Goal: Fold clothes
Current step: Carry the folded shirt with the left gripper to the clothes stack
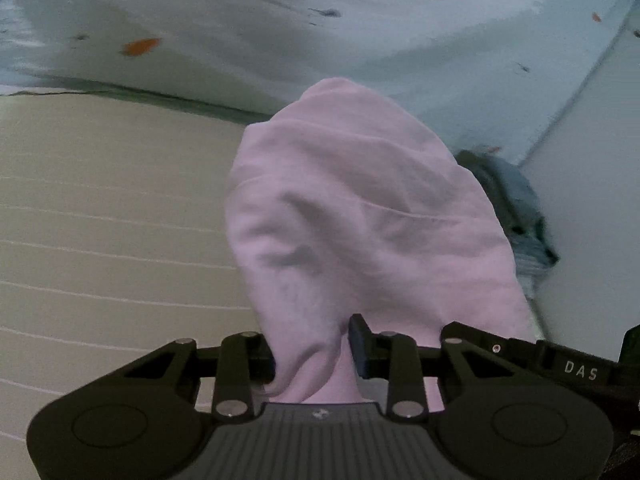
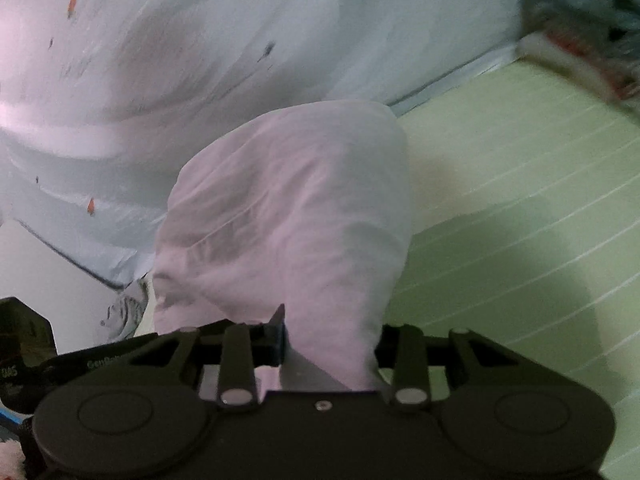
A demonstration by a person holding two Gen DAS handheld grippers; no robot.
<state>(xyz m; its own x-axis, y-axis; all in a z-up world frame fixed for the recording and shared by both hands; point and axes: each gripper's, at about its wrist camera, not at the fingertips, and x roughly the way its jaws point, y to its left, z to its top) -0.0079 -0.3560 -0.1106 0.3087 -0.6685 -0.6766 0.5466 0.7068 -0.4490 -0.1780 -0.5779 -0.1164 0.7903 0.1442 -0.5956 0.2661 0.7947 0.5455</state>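
Observation:
A pale pink garment hangs bunched in front of both cameras, lifted off the bed. My left gripper is shut on a fold of it; the cloth fills the gap between the jaws and hides the fingertips. My right gripper is shut on another part of the same pink garment, which drapes forward over the fingers. The other gripper's black body shows at the right edge of the left wrist view and at the left edge of the right wrist view.
A pale green striped sheet covers the bed below, seen beige in the left wrist view. A light blue quilt with orange carrot prints lies behind. A pile of blue-grey clothes sits by the wall, also in the right wrist view.

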